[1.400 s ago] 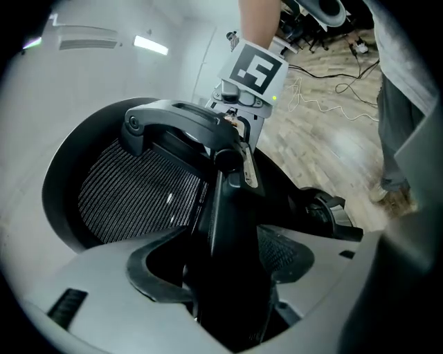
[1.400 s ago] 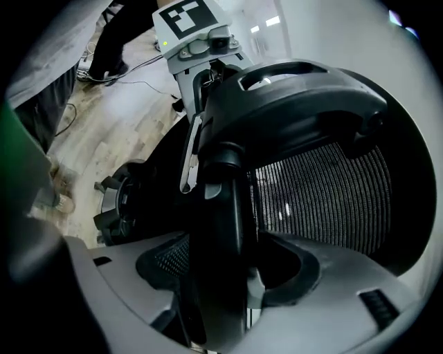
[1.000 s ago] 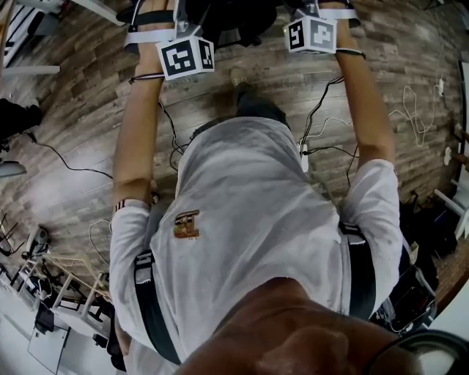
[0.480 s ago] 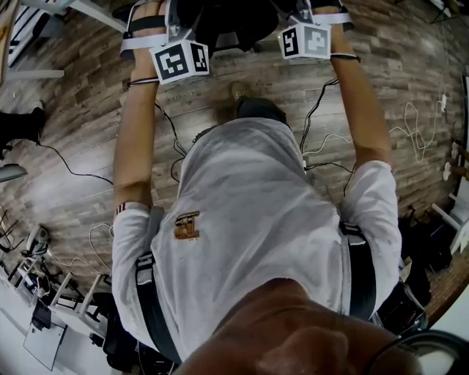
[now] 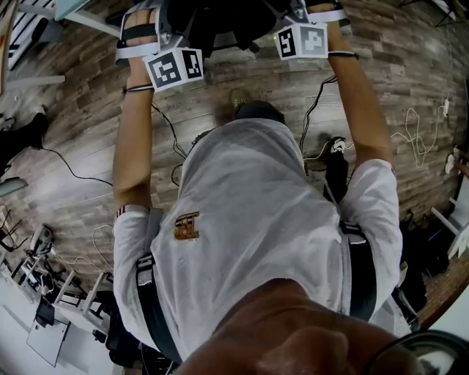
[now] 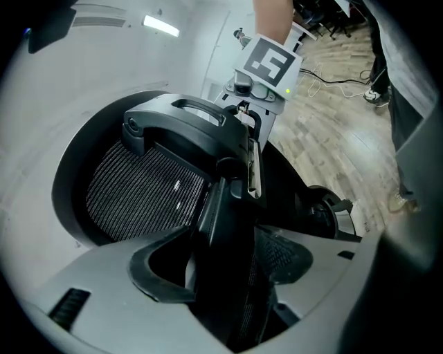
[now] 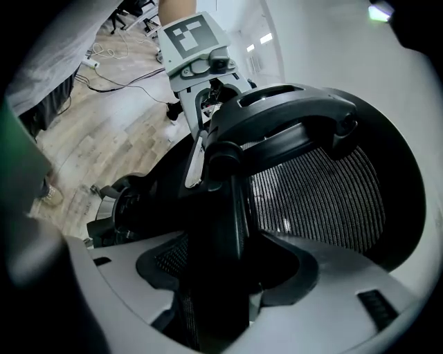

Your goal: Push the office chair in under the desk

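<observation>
The black office chair (image 5: 220,18) stands at the top edge of the head view, beyond my outstretched arms. My left gripper (image 5: 168,29) and right gripper (image 5: 302,16) each hold one side of its backrest. In the left gripper view the left gripper (image 6: 232,256) has the backrest's side frame (image 6: 228,207) between its pads. Its jaws have just been closing a little on that frame. The mesh back (image 6: 145,193) fills the left. The right gripper (image 7: 221,269) clasps the other side frame (image 7: 221,207) beside the mesh (image 7: 318,193). Each view shows the opposite gripper on the far edge.
Wood-plank floor (image 5: 80,139) carries loose cables (image 5: 418,124) at the right and another cable (image 5: 66,165) at the left. A black shoe-like object (image 5: 335,165) lies by my right arm. Pale furniture legs (image 5: 80,11) cross the top left. Clutter (image 5: 51,293) lines the lower left.
Both grippers and the chair have travelled forward, up the head view, with me stepping after them. The floor has slid back, and the black object by my right arm has come into view.
</observation>
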Action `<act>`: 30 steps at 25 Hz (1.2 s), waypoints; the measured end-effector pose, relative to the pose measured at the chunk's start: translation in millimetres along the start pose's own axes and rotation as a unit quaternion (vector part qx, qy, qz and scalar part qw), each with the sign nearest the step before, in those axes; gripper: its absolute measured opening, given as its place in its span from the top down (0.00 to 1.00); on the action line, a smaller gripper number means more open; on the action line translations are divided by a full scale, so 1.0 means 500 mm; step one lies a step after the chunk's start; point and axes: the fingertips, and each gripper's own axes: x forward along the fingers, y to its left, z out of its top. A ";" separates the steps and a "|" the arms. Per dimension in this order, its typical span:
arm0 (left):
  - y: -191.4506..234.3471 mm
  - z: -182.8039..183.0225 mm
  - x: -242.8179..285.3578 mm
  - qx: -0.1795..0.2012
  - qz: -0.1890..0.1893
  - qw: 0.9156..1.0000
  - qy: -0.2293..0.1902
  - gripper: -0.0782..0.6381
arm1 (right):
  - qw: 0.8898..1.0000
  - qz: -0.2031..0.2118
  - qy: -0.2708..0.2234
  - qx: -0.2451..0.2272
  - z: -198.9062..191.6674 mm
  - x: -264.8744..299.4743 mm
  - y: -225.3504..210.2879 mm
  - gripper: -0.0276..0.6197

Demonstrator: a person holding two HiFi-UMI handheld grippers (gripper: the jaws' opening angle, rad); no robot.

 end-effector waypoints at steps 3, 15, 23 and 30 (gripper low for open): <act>0.009 0.008 0.013 -0.002 0.004 1.000 0.000 0.46 | 1.000 -0.002 -0.001 -0.003 -0.015 0.011 -0.014 0.55; 0.039 -0.025 0.117 -0.021 0.005 0.999 0.034 0.46 | 1.000 -0.006 -0.003 -0.004 -0.069 0.113 -0.045 0.55; 0.098 -0.095 0.228 -0.032 0.009 0.997 0.070 0.45 | 1.000 -0.005 -0.018 -0.005 -0.084 0.230 -0.099 0.55; 0.123 -0.144 0.270 -0.028 0.002 0.996 0.081 0.45 | 1.000 -0.001 -0.011 -0.003 -0.078 0.286 -0.117 0.55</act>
